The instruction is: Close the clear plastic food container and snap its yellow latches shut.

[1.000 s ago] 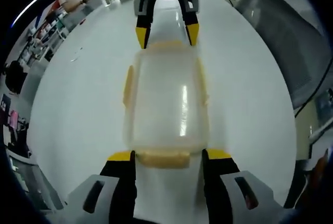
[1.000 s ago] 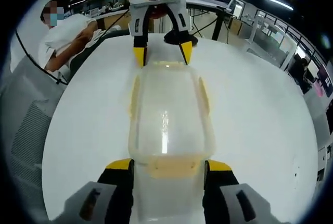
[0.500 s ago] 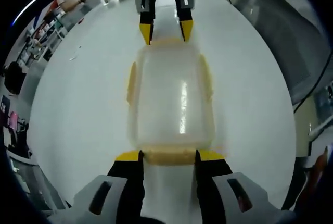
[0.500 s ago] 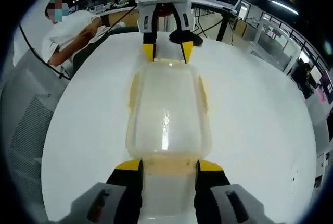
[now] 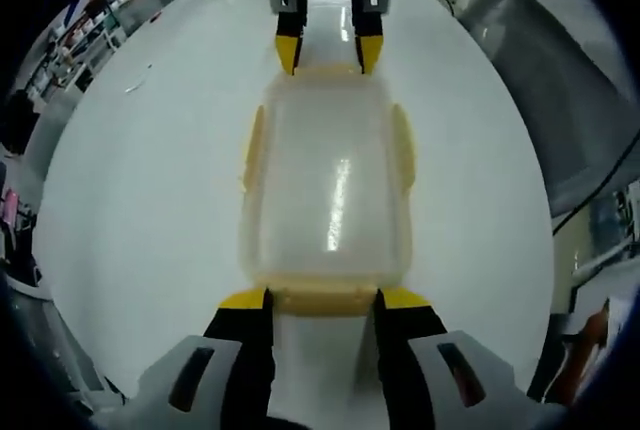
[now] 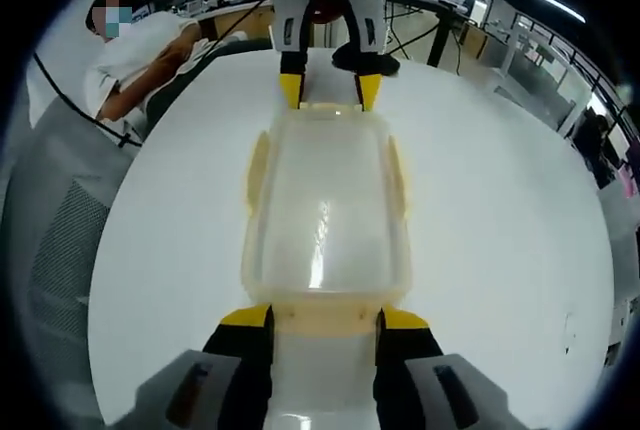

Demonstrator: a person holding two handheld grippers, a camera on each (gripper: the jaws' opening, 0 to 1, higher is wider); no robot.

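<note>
Both end latches bracketed, lid down on the container.

From my left gripper I see its jaws partly spread, their yellow tips at either end of the near end latch; whether they squeeze it I cannot tell. The clear container sits in the middle of the white round table, lid on, side latches lying along its long sides. My right gripper mirrors this at the opposite end latch, jaws partly spread and flanking it. My worry: if one side pushes harder, the light container could slide or tip on the smooth top. A latch might also only half catch, since I cannot judge whether it has seated.
</note>
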